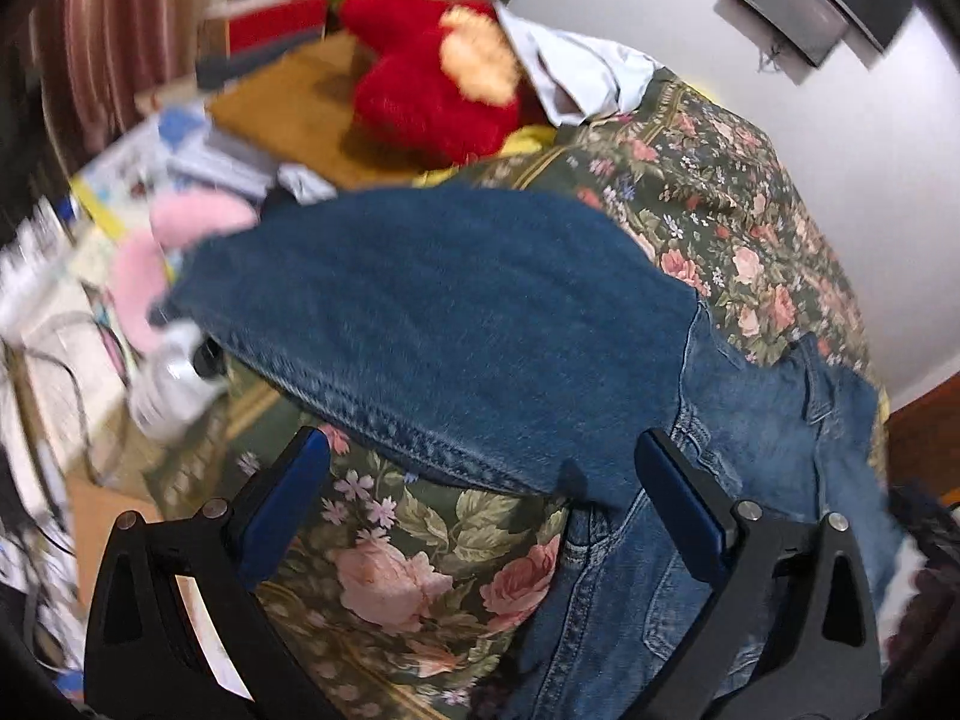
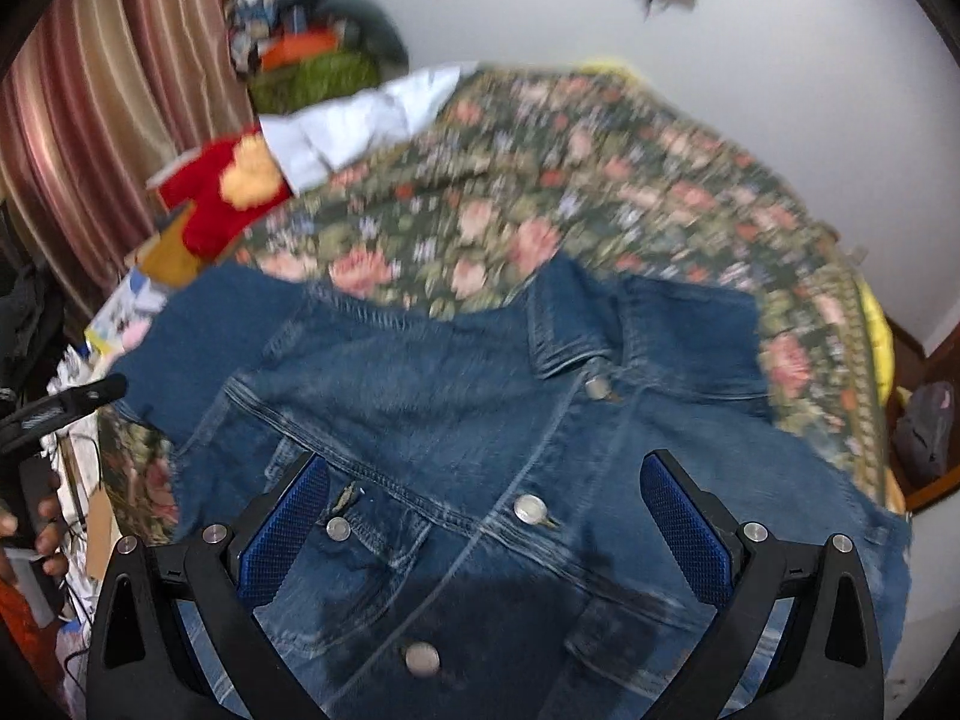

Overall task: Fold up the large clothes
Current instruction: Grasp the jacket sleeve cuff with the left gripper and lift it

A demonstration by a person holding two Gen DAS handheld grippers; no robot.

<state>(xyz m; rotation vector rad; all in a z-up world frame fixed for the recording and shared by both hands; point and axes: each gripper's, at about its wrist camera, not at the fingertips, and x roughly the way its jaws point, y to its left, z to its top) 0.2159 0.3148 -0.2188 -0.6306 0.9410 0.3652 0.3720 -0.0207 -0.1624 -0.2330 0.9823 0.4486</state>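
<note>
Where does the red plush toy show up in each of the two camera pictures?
Left wrist view: the red plush toy sits top centre, beyond the denim jacket.
Right wrist view: the toy lies at the left, by the striped curtain.
Shared landmark: the white shirt just right of the toy on the floral bedspread.

Bare floral bedspread (image 2: pixel 600 180) lies free toward twelve and two o'clock of the denim jacket (image 2: pixel 450 420). At ten o'clock a red plush toy (image 2: pixel 222 204) and white shirt (image 2: pixel 360 120) crowd the edge.
</note>
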